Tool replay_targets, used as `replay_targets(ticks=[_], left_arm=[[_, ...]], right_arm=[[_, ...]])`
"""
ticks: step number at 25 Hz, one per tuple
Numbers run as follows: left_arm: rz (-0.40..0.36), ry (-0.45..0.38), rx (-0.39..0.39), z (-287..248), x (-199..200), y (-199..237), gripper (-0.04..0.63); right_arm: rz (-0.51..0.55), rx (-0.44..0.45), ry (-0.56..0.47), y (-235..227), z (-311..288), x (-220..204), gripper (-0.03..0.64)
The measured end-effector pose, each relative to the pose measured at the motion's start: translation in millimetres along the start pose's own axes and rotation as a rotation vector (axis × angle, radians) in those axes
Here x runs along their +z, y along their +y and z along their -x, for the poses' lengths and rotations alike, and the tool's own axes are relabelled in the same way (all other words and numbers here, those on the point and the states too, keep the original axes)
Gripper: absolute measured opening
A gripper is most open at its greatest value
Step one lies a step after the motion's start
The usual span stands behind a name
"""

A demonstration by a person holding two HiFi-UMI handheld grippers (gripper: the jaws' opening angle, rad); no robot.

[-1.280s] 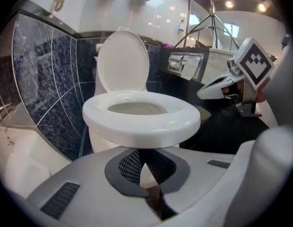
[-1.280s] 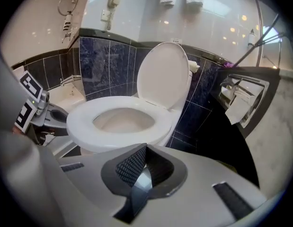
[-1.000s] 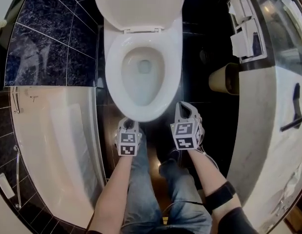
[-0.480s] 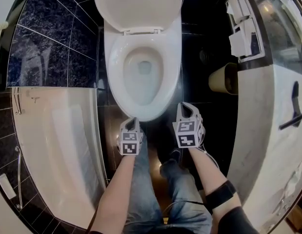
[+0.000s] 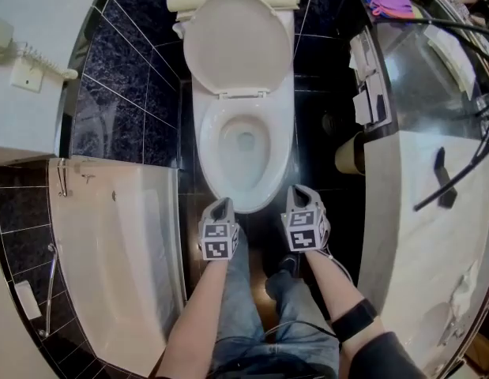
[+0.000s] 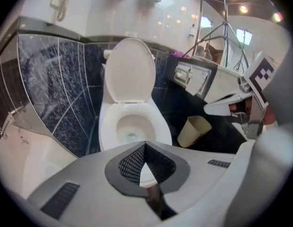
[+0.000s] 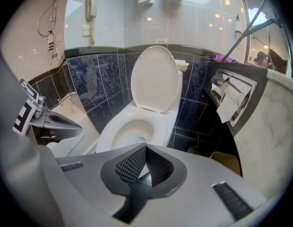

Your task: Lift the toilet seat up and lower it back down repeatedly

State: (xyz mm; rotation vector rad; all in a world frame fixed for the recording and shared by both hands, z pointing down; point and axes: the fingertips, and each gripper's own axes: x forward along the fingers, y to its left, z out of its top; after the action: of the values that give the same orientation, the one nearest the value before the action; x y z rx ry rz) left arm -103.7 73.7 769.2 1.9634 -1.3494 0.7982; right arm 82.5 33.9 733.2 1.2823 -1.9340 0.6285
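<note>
The white toilet [image 5: 244, 144] stands against the dark tiled wall, its lid [image 5: 238, 44] raised upright against the tank. The bowl rim [image 6: 132, 122] is open to view; I cannot tell whether the seat ring lies on it or stands up with the lid. My left gripper [image 5: 223, 205] hovers in front of the bowl's front edge, left of centre, shut and empty. My right gripper [image 5: 300, 191] hangs beside the bowl's front right, also shut and empty. In the two gripper views the jaws of the left gripper [image 6: 145, 146] and the right gripper [image 7: 146, 148] meet with nothing between them.
A white bathtub [image 5: 110, 243] runs along the left. A tan waste bin [image 5: 351, 155] sits on the dark floor right of the bowl, under a paper holder [image 5: 362, 93]. A pale counter [image 5: 418, 212] fills the right. The person's jeans-clad legs [image 5: 244, 306] stand before the toilet.
Both grippers have risen away from the bowl's front edge, still shut. The head view has pulled back and tilted up, so the tank, the wall phone and more of the counter show.
</note>
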Motion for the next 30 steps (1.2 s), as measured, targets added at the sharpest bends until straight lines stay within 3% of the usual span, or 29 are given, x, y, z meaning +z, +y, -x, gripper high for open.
replay_targets(ticks=[8, 16, 23, 30], left_arm=[[-0.034, -0.149, 0.008, 128, 143, -23, -0.009], [-0.138, -0.280, 0.001, 242, 250, -54, -0.009], [-0.141, -0.358, -0.008, 303, 284, -69, -0.009], [-0.143, -0.385, -0.007, 331, 279, -66, -0.009]], right_arm=[[-0.014, 0.080, -0.127, 20, 122, 124, 0.017], [0.003, 0.096, -0.230, 15, 220, 198, 0.017], [0.019, 0.121, -0.266, 18, 272, 211, 0.017], [0.013, 0.125, -0.290, 24, 295, 208, 0.017]])
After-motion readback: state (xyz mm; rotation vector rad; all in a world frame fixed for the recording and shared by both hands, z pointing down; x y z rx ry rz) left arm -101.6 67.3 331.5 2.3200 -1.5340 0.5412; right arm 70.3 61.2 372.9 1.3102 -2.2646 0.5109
